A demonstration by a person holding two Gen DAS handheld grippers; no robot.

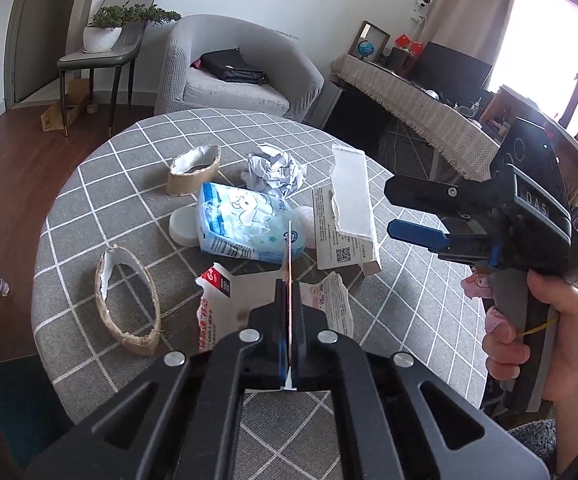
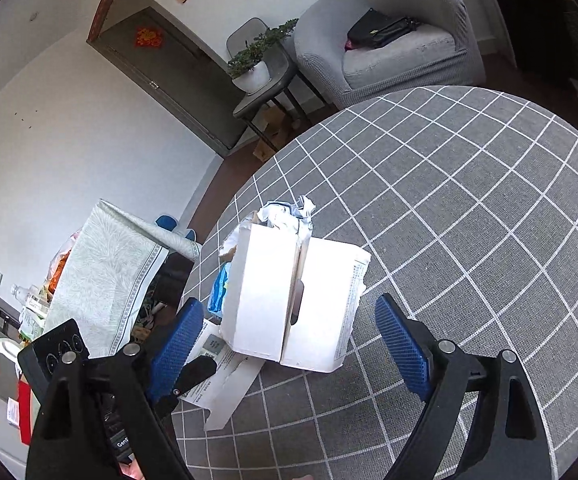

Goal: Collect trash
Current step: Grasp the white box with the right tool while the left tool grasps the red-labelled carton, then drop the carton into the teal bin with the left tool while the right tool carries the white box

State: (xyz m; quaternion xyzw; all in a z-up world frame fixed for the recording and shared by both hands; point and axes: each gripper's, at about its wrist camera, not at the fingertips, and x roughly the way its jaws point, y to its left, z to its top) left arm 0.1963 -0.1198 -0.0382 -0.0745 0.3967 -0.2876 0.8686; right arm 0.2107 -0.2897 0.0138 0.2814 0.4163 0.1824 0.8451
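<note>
The left gripper (image 1: 288, 300) is clamped on a thin card (image 1: 288, 256) held edge-on above the checked table (image 1: 137, 152). Beyond it lie a blue wrapper (image 1: 245, 220), crumpled paper (image 1: 275, 172), 2 cardboard rings (image 1: 127, 300) and torn white cardboard (image 1: 353, 196). The right gripper (image 1: 405, 210) hangs spread apart at the right.

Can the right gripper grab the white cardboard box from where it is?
Probably yes. The right gripper has its jaws wide open, and the white cardboard box stands on the table just ahead, between them, with nothing in the way.
</note>
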